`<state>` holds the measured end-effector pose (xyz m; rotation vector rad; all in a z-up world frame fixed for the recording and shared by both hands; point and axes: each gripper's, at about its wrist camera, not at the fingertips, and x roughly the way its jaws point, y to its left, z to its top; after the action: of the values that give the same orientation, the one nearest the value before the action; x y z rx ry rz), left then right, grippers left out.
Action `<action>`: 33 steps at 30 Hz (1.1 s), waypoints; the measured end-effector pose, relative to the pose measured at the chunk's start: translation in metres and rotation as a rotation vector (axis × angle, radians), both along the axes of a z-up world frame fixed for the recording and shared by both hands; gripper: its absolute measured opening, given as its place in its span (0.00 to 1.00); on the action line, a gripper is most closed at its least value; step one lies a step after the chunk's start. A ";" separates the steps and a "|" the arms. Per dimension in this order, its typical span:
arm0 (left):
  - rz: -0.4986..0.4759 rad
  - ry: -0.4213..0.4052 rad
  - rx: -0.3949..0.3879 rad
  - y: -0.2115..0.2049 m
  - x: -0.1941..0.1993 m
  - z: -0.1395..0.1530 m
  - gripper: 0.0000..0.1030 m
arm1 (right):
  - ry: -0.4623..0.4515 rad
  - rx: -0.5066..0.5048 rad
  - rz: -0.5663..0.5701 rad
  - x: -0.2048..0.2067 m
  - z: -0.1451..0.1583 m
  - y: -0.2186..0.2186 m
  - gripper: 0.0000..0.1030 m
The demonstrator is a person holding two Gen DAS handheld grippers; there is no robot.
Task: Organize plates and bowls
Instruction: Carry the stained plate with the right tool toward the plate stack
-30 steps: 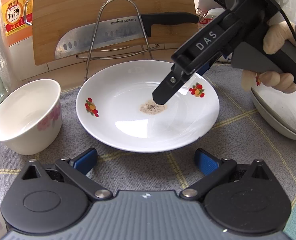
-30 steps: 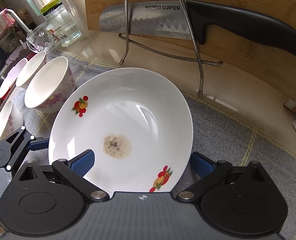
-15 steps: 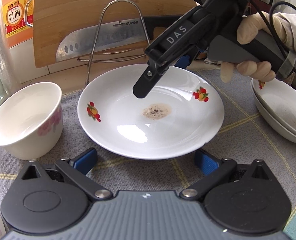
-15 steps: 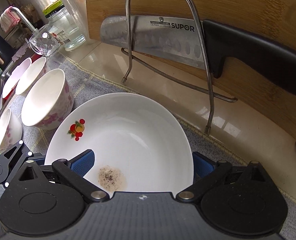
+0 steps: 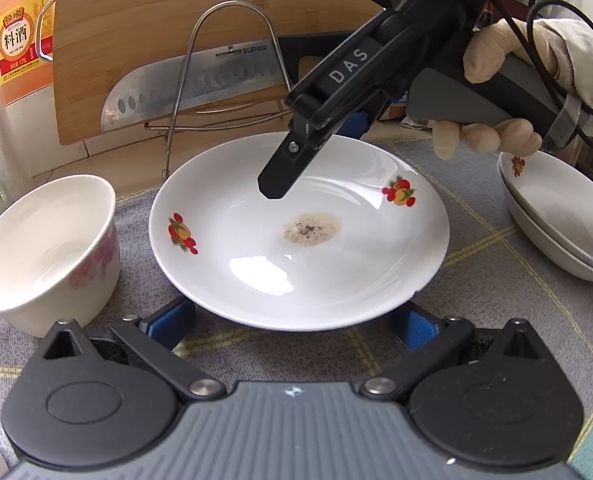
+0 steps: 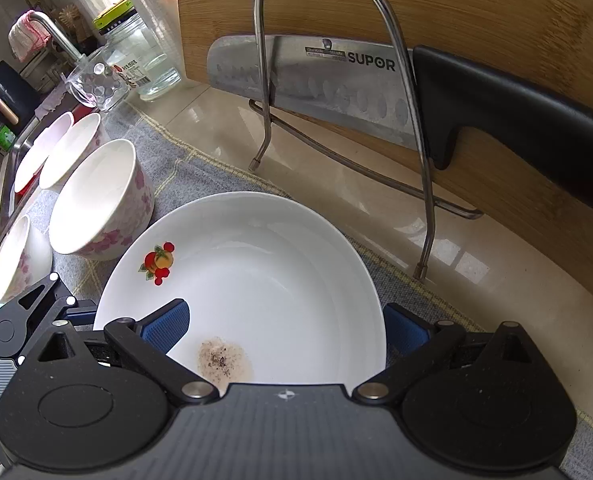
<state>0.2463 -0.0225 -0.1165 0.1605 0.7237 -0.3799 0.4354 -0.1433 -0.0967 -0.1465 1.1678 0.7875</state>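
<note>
A white plate (image 5: 296, 264) with fruit decals and a brown stain (image 5: 311, 229) lies on the grey cloth. My left gripper (image 5: 294, 322) stands open at its near rim, which reaches in between the blue pads (image 5: 172, 320). In the left wrist view my right gripper (image 5: 316, 156) hangs above the plate's far half, tilted down and empty. From the right wrist view, the right gripper (image 6: 286, 328) is open over the plate (image 6: 264, 272). A white bowl with pink flowers (image 5: 44, 240) stands just left of the plate.
Two stacked plates (image 5: 556, 212) sit at the right edge. Behind the plate a wire rack (image 5: 224, 60) holds a knife (image 5: 192, 80) against a wooden cutting board (image 5: 176, 8). More flowered bowls (image 6: 72, 148) line up to the left by a glass jar (image 6: 136, 60). A gloved hand (image 5: 496, 60) holds the right gripper.
My right gripper has moved from over the stain toward the plate's far side and the rack. My left gripper has closed in on the plate's near rim.
</note>
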 end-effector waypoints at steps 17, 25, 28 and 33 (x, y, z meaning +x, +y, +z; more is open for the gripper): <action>-0.061 -0.030 0.007 0.004 0.001 -0.001 1.00 | 0.105 0.000 0.073 0.016 0.003 0.008 1.00; -0.081 -0.045 0.018 0.003 0.000 -0.001 1.00 | 0.155 0.028 0.082 0.024 0.003 0.009 1.00; -0.083 -0.046 0.013 0.004 0.001 -0.002 1.00 | 0.164 0.036 0.085 0.026 0.003 0.008 1.00; -0.082 -0.045 0.007 0.006 0.000 -0.002 1.00 | 0.155 0.028 0.093 0.024 0.003 0.008 1.00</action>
<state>0.2463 -0.0169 -0.1188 0.2050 0.6759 -0.4508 0.4592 -0.1349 -0.0938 -0.1191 1.3029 0.9097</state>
